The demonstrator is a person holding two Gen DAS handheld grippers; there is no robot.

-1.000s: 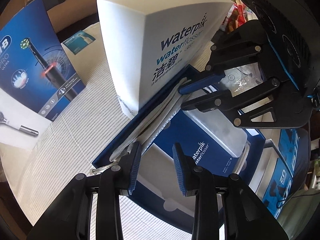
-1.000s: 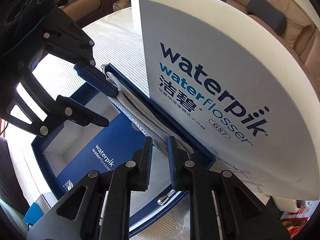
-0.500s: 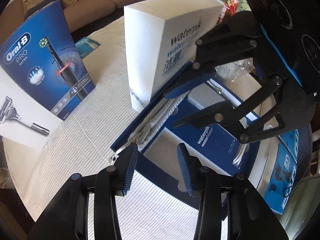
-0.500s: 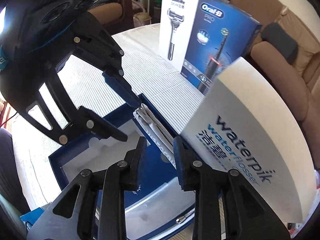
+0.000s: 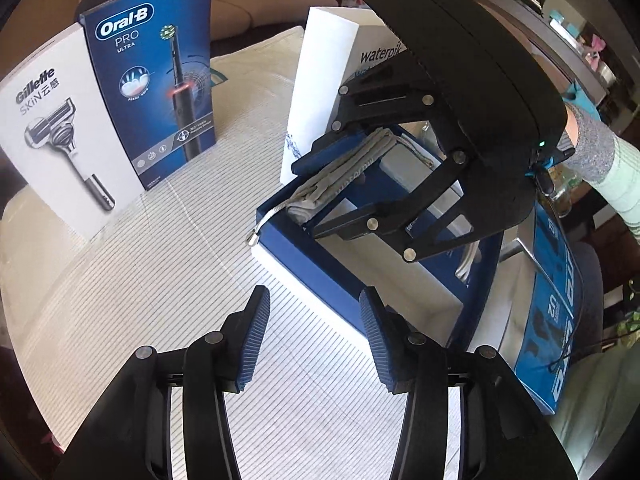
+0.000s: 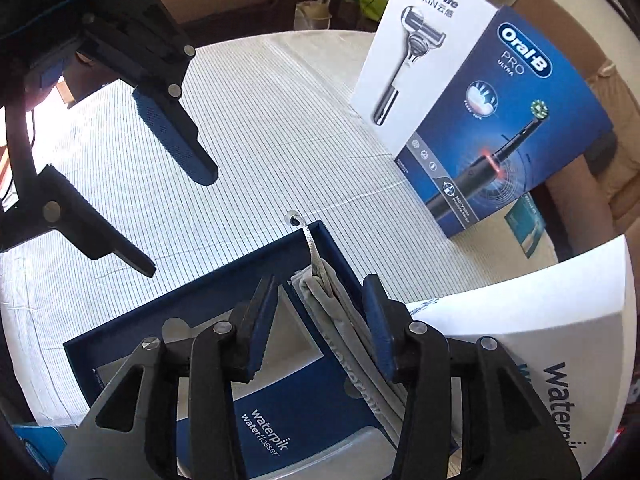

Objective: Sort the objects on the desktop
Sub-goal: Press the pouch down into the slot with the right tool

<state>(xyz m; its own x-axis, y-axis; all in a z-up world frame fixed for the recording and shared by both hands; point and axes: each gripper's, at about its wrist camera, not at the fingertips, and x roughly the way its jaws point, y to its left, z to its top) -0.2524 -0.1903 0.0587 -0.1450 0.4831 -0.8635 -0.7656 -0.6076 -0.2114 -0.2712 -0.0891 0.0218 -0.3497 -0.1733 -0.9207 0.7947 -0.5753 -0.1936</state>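
Note:
An open blue Waterpik box (image 5: 320,276) (image 6: 200,292) lies on the striped tablecloth with a folded grey pouch (image 5: 340,168) (image 6: 340,320) along one side. Its white lid (image 5: 316,92) (image 6: 540,344) stands upright beside it. My left gripper (image 5: 314,336) is open and empty above the cloth, just short of the box's near corner. My right gripper (image 6: 320,320) is open and empty above the box, its jaws either side of the pouch's end. It also shows in the left wrist view (image 5: 308,200).
A white Gillette box (image 5: 52,132) (image 6: 416,60) and a blue Oral-B box (image 5: 160,80) (image 6: 500,128) stand upright together on the table. A small teal leaflet (image 6: 526,228) lies behind them. Another blue box (image 5: 556,312) lies at the table's edge. Sofas stand beyond.
Both grippers have drawn back and up from the box. The right gripper's jaws have opened wide. The left gripper now hangs over bare cloth in front of the box.

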